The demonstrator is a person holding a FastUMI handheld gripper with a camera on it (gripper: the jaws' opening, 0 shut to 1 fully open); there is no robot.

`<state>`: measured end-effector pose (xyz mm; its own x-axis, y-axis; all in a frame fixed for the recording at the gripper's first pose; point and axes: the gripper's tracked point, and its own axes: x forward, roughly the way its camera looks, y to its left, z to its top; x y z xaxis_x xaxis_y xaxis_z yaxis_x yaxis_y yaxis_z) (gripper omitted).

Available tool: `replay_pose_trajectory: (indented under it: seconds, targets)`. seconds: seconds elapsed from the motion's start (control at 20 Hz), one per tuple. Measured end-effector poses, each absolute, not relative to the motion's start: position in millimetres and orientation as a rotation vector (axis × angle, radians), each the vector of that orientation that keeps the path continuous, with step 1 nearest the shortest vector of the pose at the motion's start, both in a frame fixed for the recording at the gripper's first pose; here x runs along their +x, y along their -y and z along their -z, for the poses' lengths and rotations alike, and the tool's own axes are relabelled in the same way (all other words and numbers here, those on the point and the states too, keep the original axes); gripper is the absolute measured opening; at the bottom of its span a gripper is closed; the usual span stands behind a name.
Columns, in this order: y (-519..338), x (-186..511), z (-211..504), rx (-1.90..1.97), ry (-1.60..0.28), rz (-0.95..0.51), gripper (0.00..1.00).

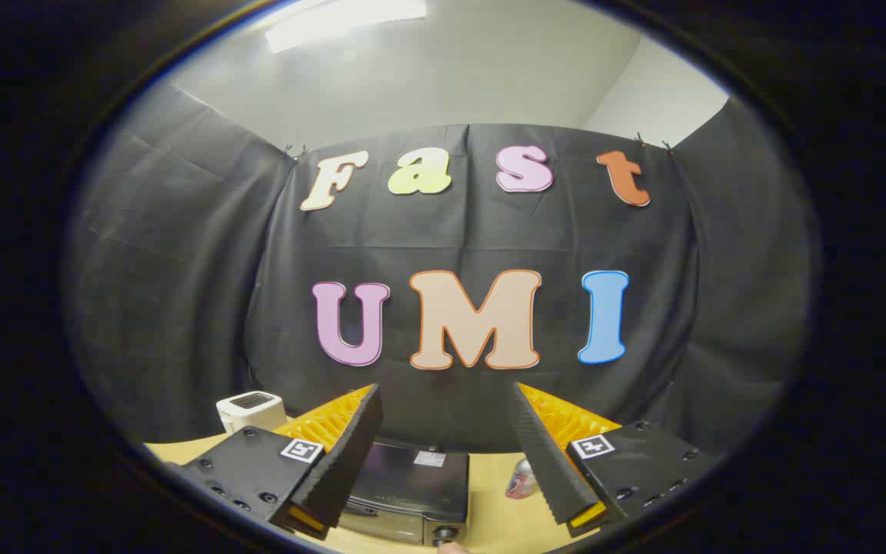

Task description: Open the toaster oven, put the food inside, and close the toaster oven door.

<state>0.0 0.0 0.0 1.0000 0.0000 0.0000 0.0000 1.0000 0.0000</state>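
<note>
Two spread fingers point(351, 454) flanking toaster oven point(412, 485).

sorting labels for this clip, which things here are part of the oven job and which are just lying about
Part of the job:
- toaster oven, below and between the fingers, seen from above
- gripper, fingers spread wide with nothing between them

Just lying about:
- white toaster, beyond the left finger, on the table
- small can, beside the toaster oven near the right finger
</note>
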Motion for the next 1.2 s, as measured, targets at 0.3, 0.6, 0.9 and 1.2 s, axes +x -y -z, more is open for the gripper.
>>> replay_pose_trajectory:
  seconds: [0.3, 0.6, 0.9, 1.2]
  targets:
    - [-20.4, 8.0, 28.1, 0.014, -0.016, -0.007, 1.0]
    - [-53.4, 13.0, 66.9, 0.026, -0.038, -0.021, 1.0]
    - [-95.5, 19.8, 133.2, 0.031, -0.11, -0.048, 1.0]
    - [-118.9, 22.9, 190.2, 0.058, -0.166, -0.054, 1.0]
